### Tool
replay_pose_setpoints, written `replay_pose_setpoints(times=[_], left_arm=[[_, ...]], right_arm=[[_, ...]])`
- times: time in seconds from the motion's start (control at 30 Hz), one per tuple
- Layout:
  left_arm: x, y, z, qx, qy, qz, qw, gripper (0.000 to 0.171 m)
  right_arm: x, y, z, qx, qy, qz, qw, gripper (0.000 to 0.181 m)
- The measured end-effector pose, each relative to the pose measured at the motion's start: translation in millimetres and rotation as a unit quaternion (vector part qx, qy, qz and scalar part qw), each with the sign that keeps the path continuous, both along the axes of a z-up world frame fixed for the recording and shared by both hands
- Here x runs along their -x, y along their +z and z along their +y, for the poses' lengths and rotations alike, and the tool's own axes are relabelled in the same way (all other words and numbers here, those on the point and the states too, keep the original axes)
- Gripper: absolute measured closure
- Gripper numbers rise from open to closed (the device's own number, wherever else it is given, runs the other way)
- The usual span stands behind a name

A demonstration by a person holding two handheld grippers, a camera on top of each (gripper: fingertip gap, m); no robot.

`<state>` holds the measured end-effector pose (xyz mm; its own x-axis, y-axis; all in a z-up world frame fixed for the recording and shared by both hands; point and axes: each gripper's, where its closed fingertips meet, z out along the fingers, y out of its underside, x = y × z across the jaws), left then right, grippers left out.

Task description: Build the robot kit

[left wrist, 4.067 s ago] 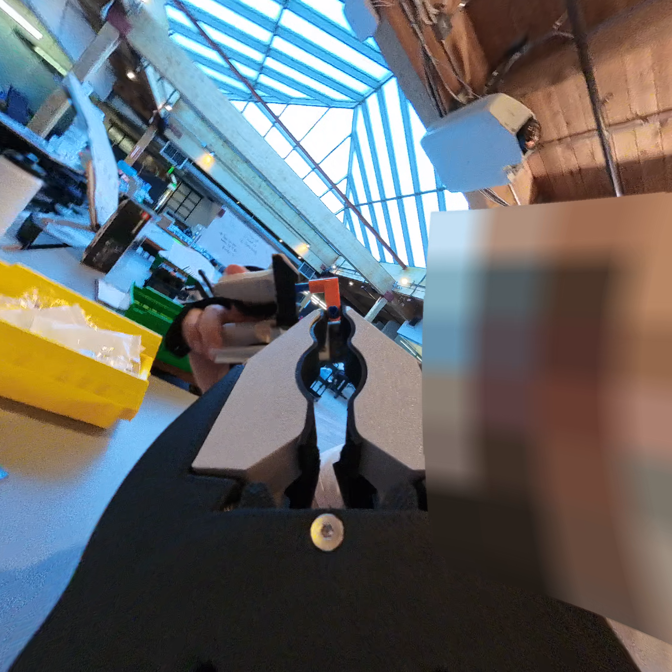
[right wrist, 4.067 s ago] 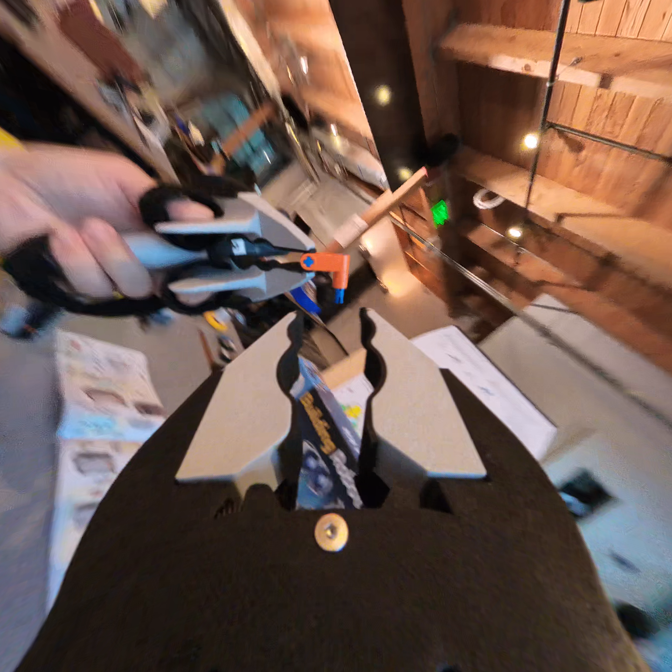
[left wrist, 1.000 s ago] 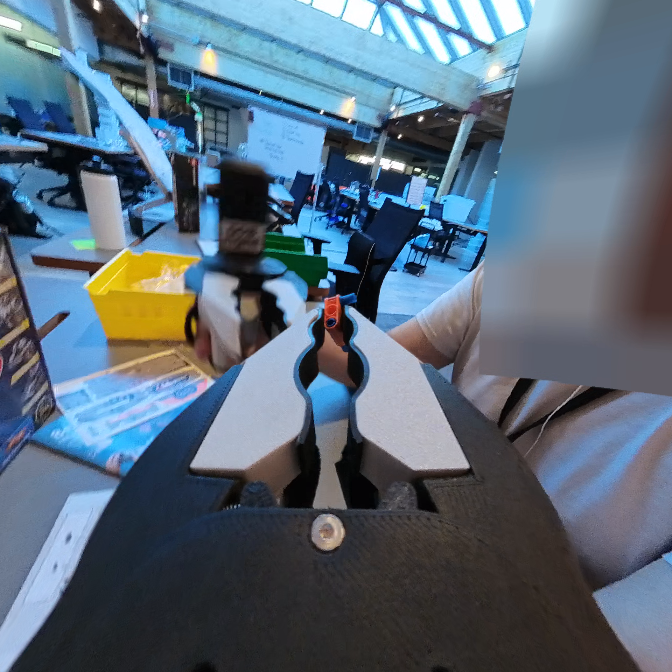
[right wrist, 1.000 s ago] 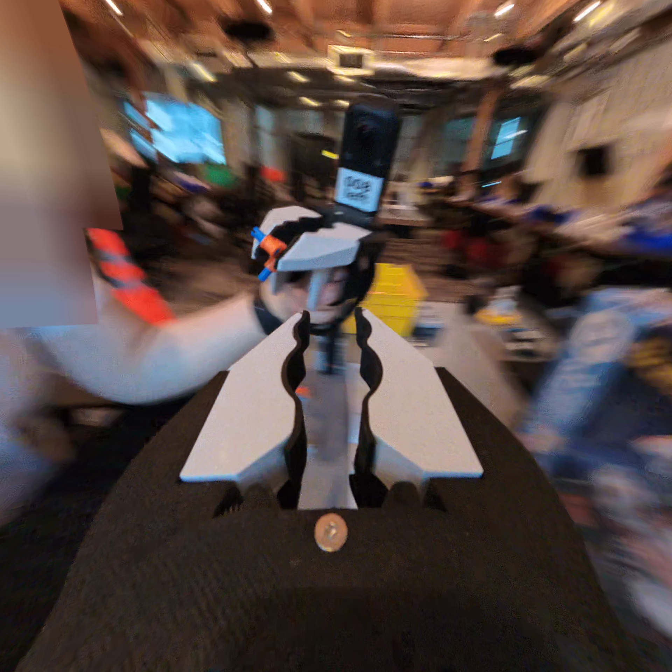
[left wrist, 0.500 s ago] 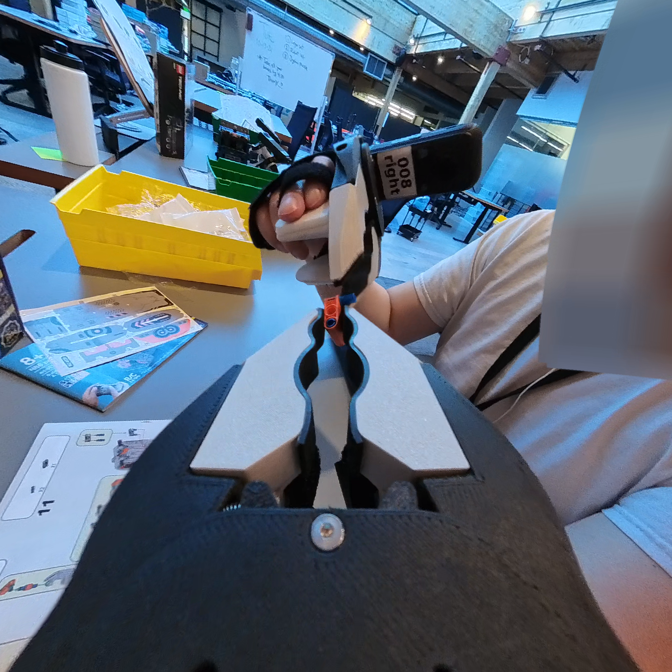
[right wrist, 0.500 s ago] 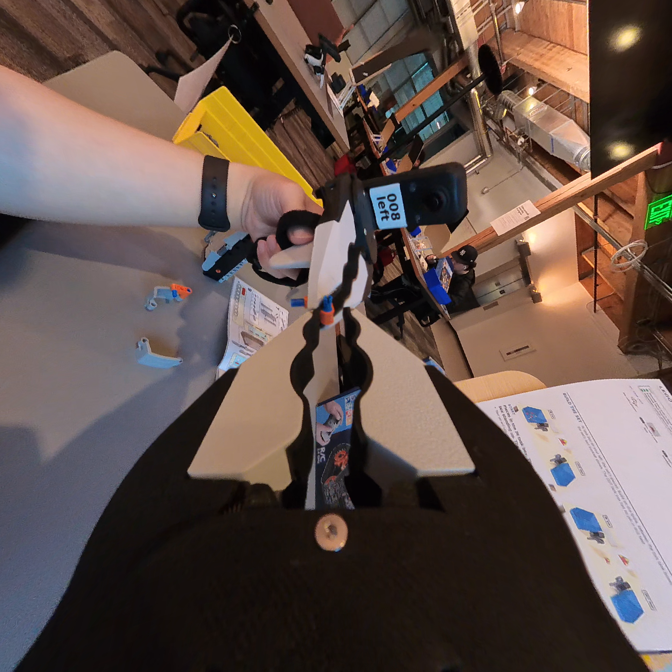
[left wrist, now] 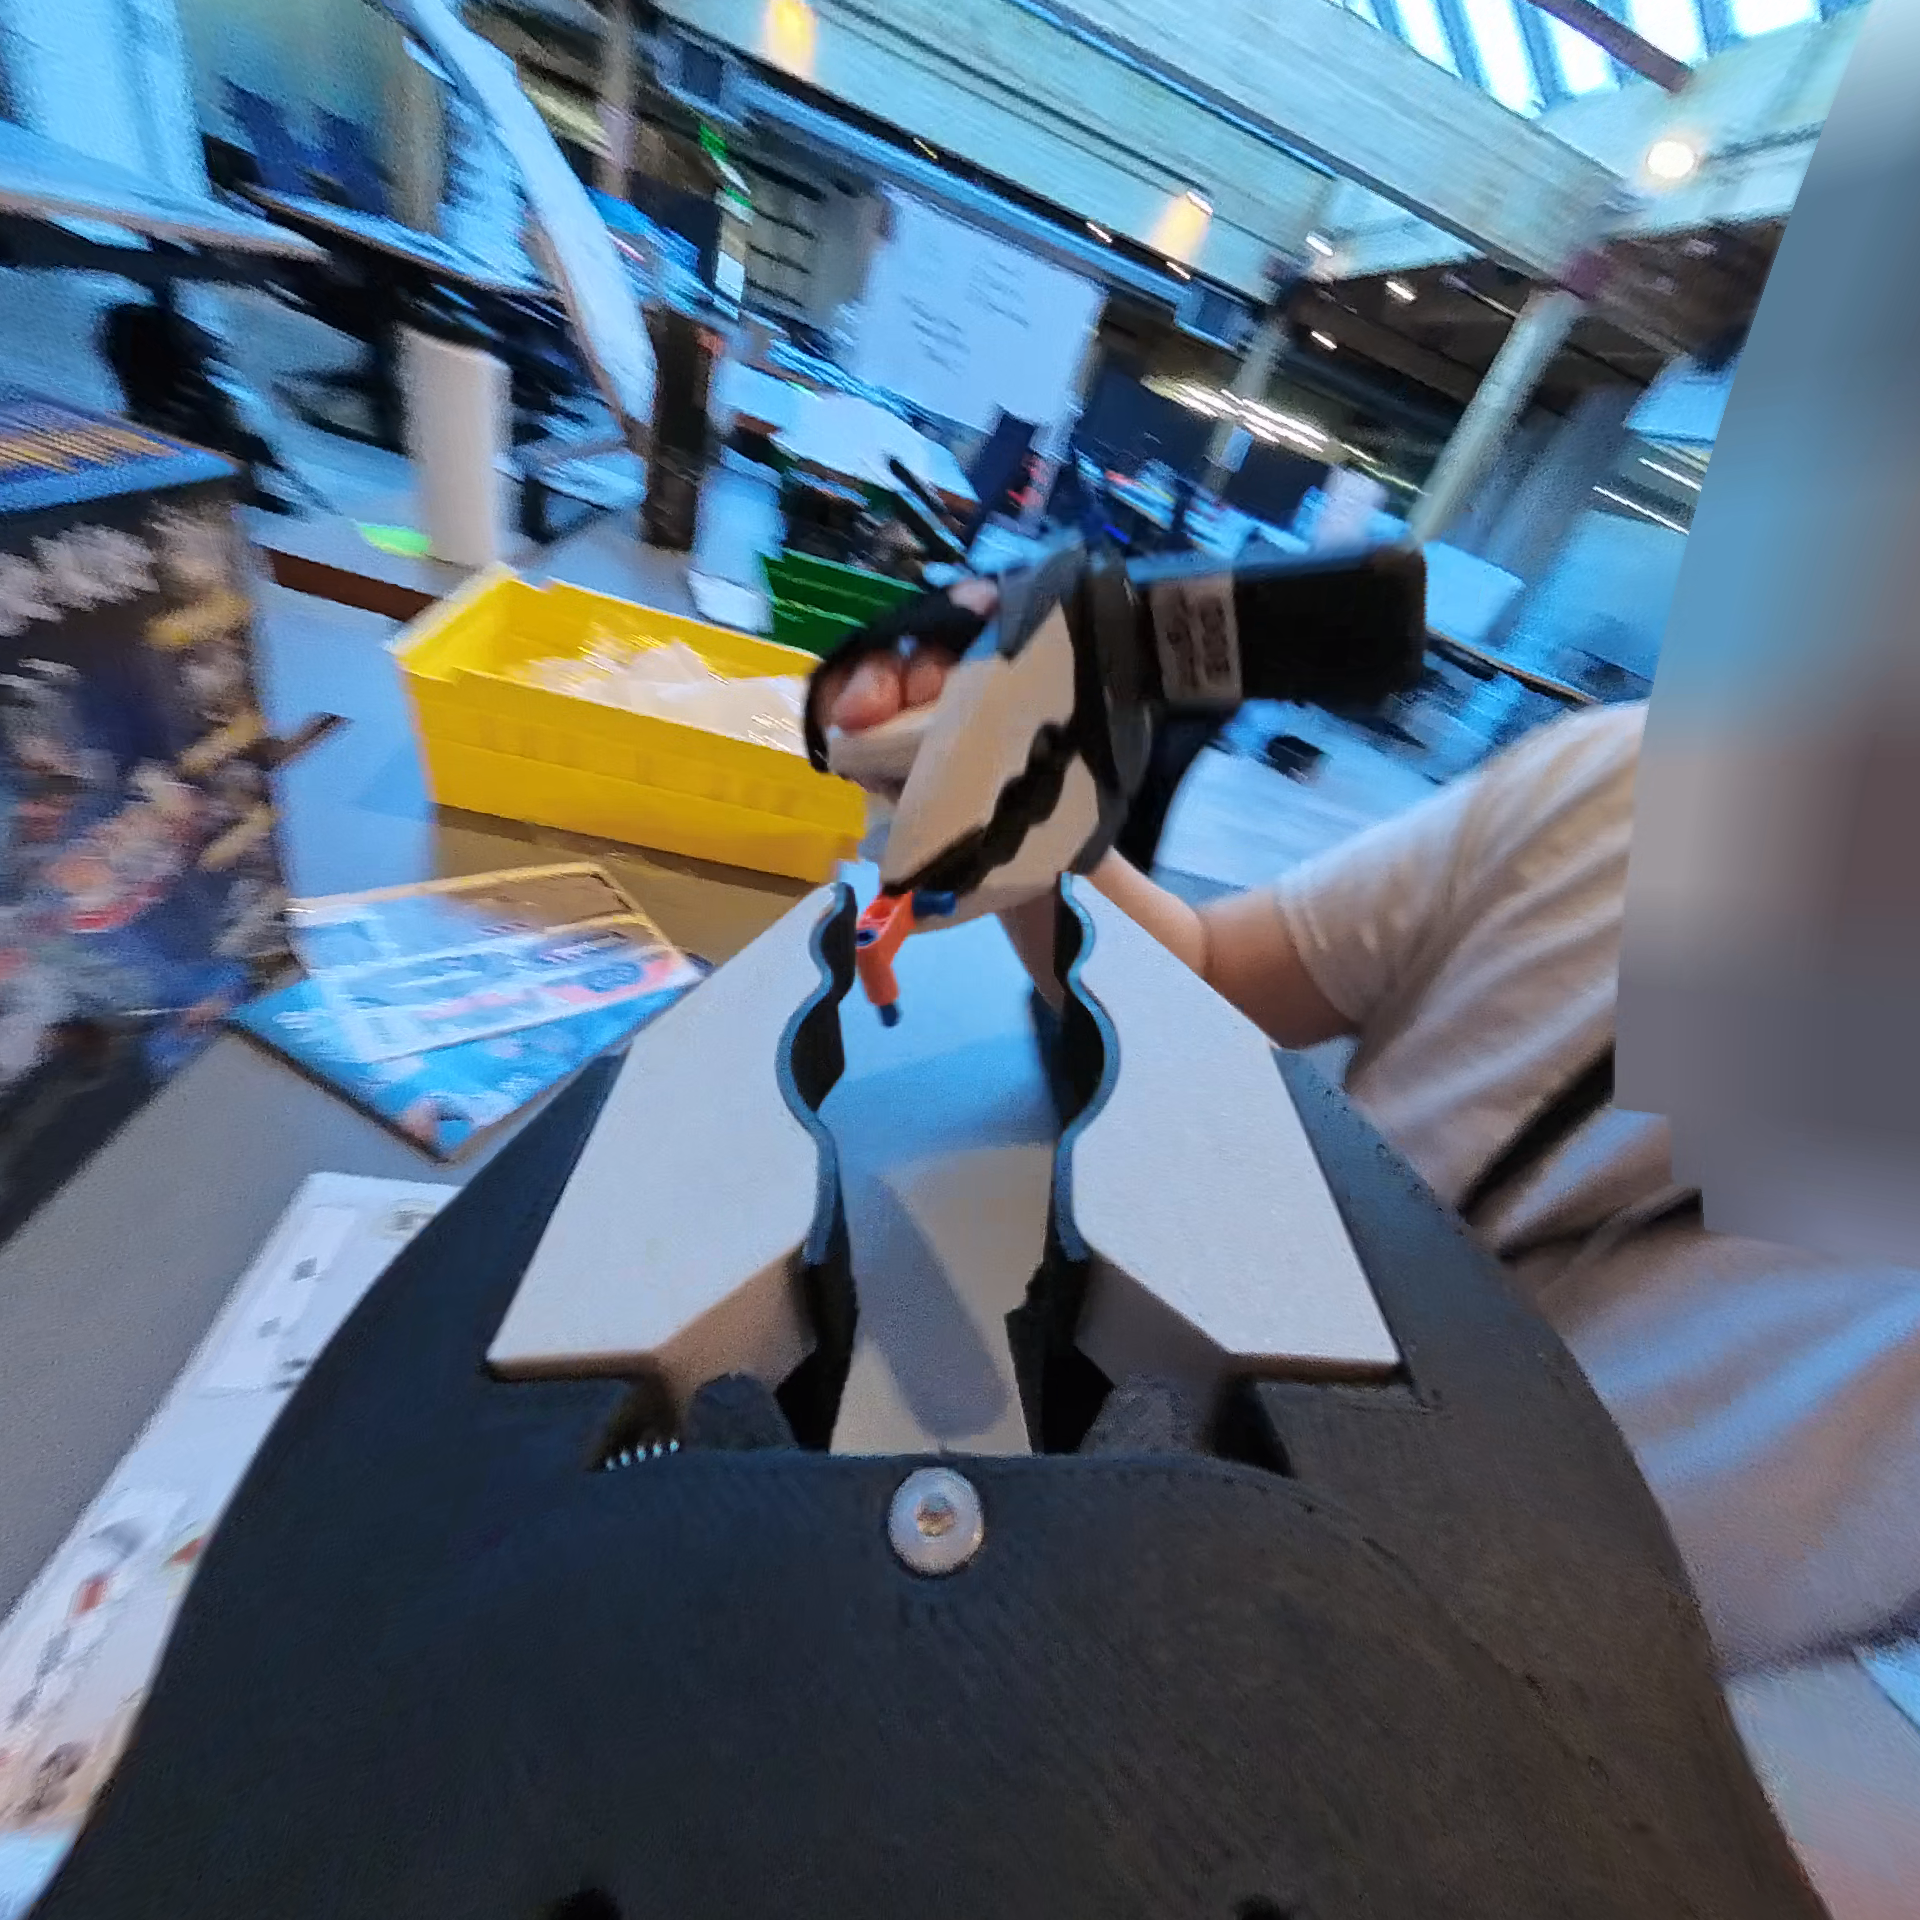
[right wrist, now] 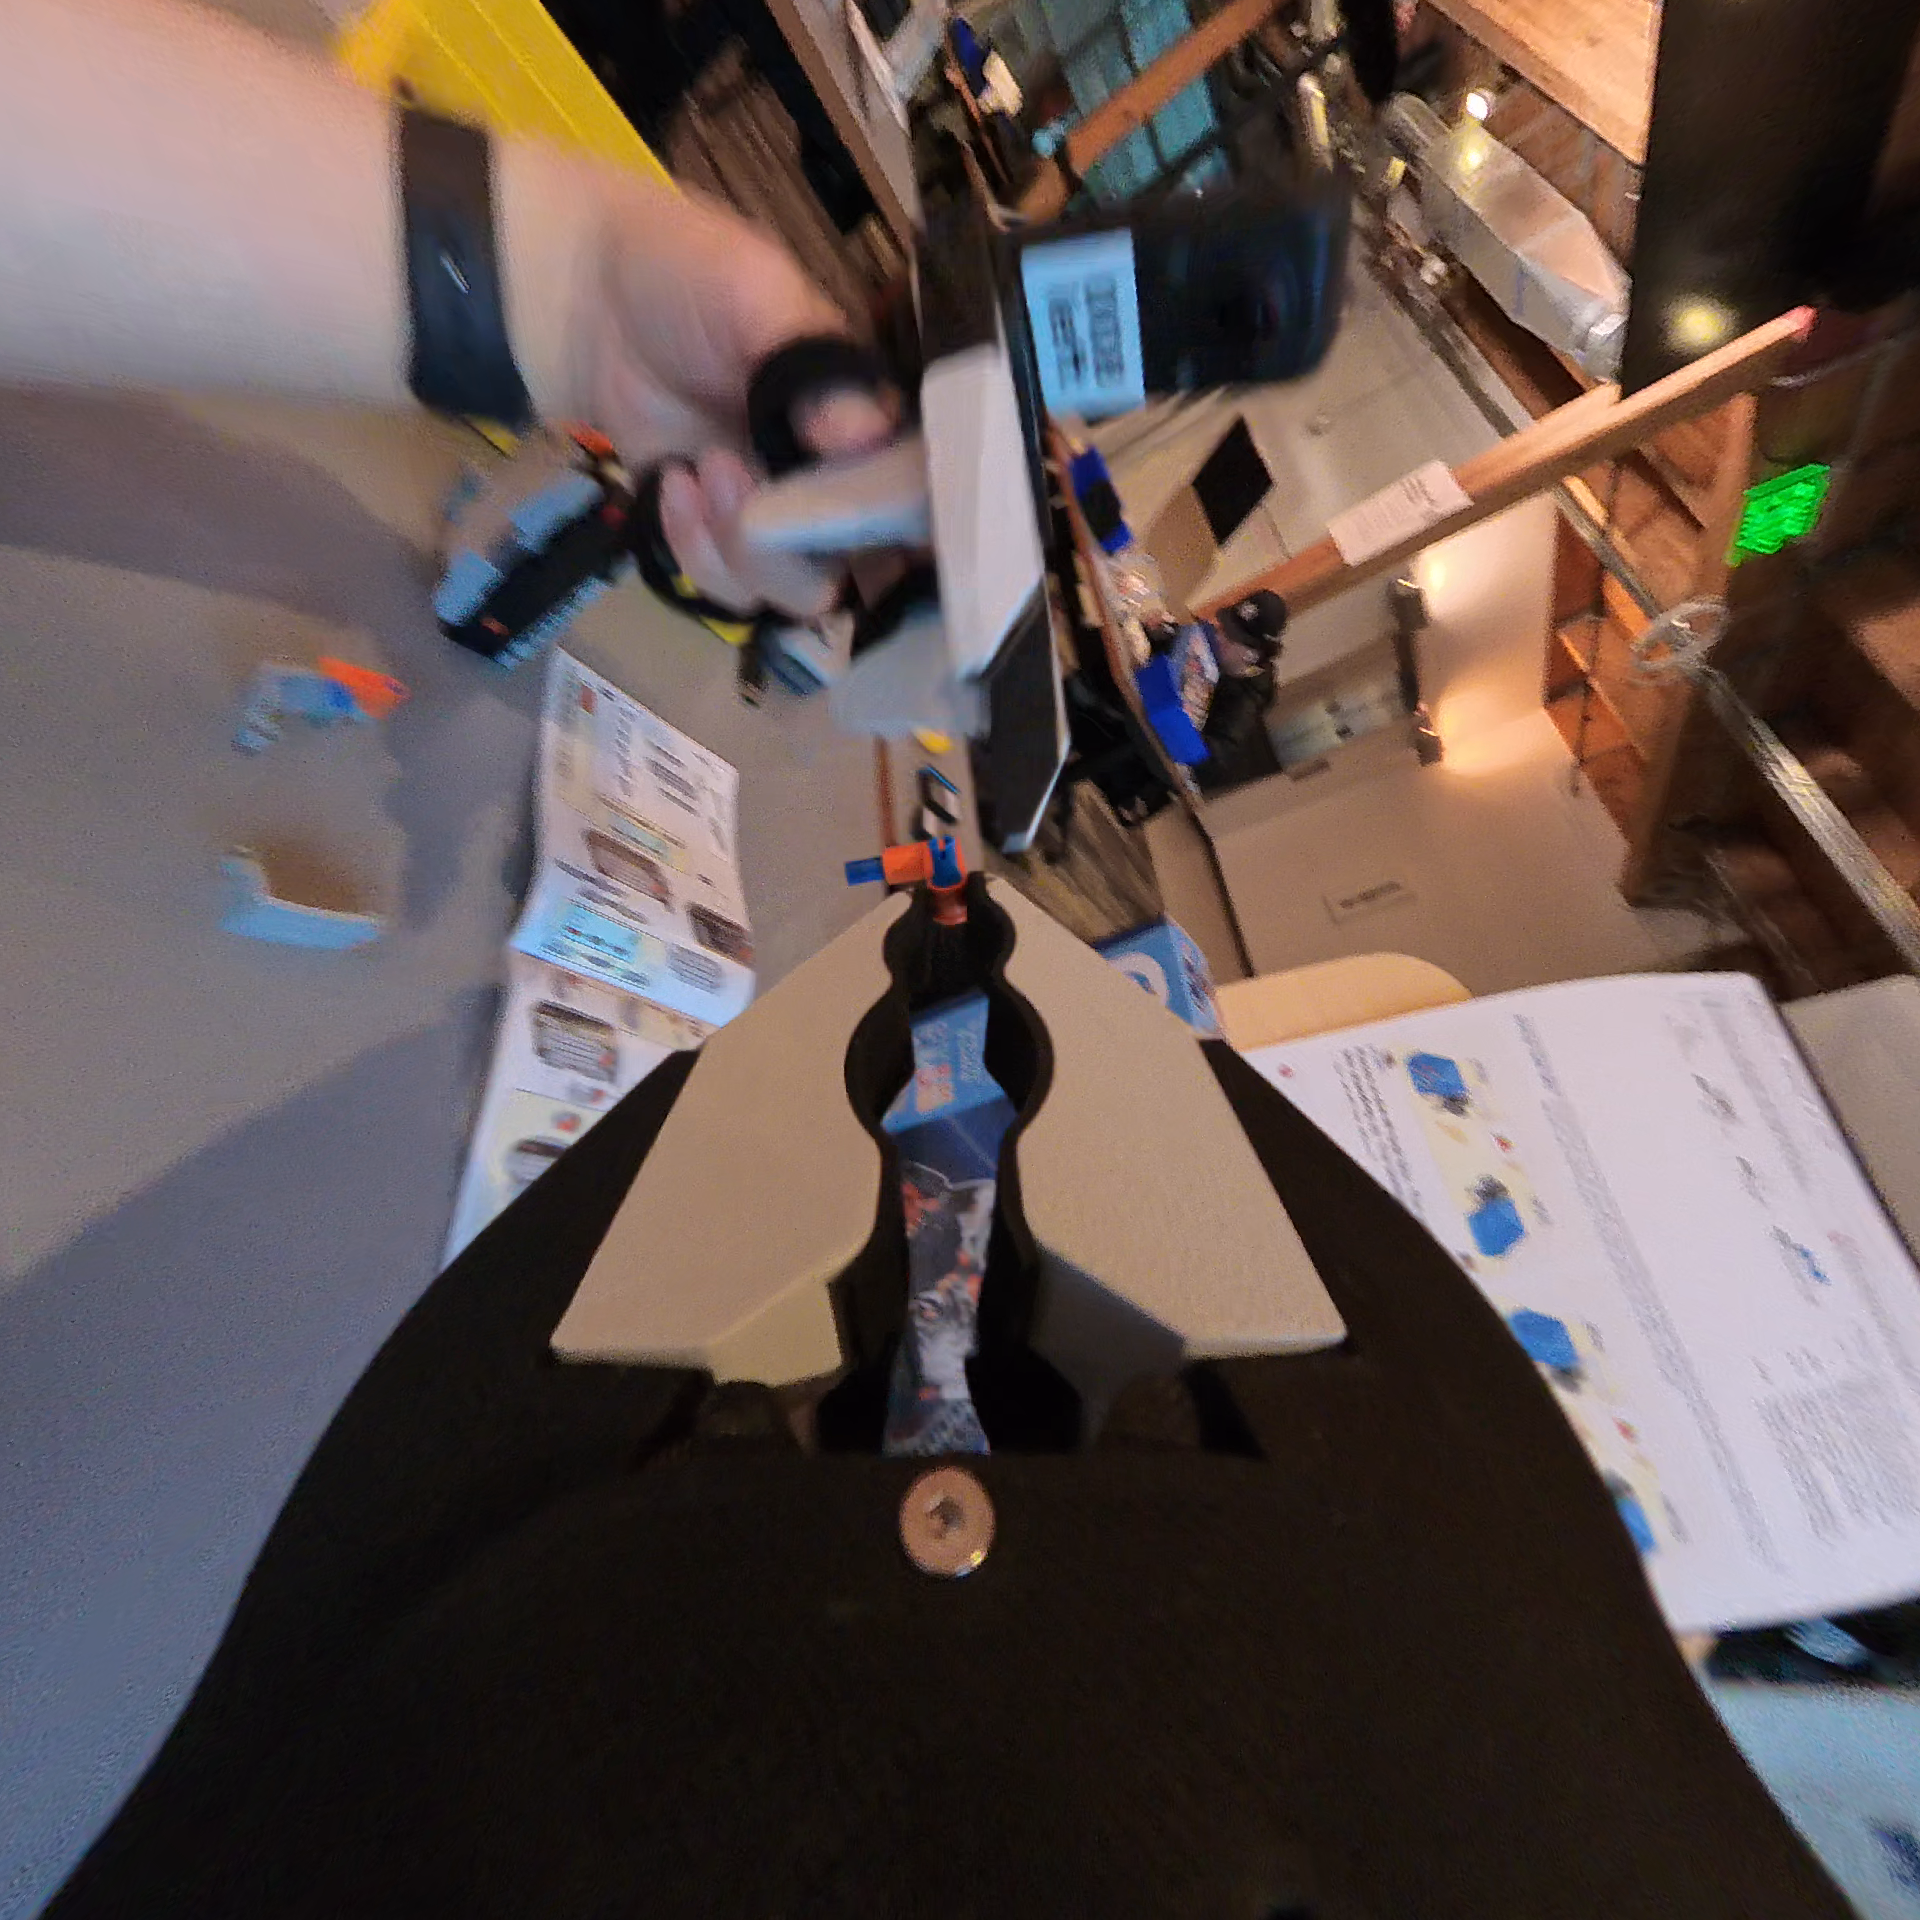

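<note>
Fingers of right gripper pinch an orange piece — left gripper gapes, clear of it.

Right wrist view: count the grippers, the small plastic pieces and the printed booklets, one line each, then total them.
Grippers: 2, the right gripper and the left gripper
Small plastic pieces: 3, the orange piece pinched in the right gripper, the blue and orange piece and the pale blue piece lying loose
Printed booklets: 2, the left booklet and the right booklet
Total: 7

Beyond your fingers, a yellow bin is sitting on the desk, with printed booklets lying just left of them.
</note>
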<state>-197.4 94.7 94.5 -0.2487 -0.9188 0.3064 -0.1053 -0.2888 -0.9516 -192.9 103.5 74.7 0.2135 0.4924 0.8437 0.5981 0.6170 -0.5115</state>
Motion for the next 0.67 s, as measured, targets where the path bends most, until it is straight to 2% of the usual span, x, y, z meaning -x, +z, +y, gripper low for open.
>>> replay_pose_setpoints(times=[0.13,0.23,0.4,0.53,0.67], left_arm=[[27.4,41.9,21.2,-0.018,0.121,-0.061,0.991,0.136],[49.3,70.6,23.7,-0.026,0.187,-0.100,0.977,0.134],[73.2,85.5,22.2,-0.077,0.281,-0.080,0.953,0.133],[85.5,90.5,19.9,-0.092,0.326,-0.063,0.939,0.134],[96.5,97.6,20.2,-0.108,0.363,-0.065,0.923,0.135]], right_arm=[[-6.8,-34.3,43.6,-0.049,-0.056,0.001,0.997,0.176],[-9.1,-77.7,72.8,-0.062,-0.097,0.002,0.993,0.175],[-1.6,-139.9,94.3,-0.033,-0.124,-0.024,0.991,0.176],[-0.8,-159.2,101.7,-0.003,-0.135,-0.034,0.990,0.175],[-6.0,-167.0,108.2,0.010,-0.154,-0.036,0.987,0.175]])
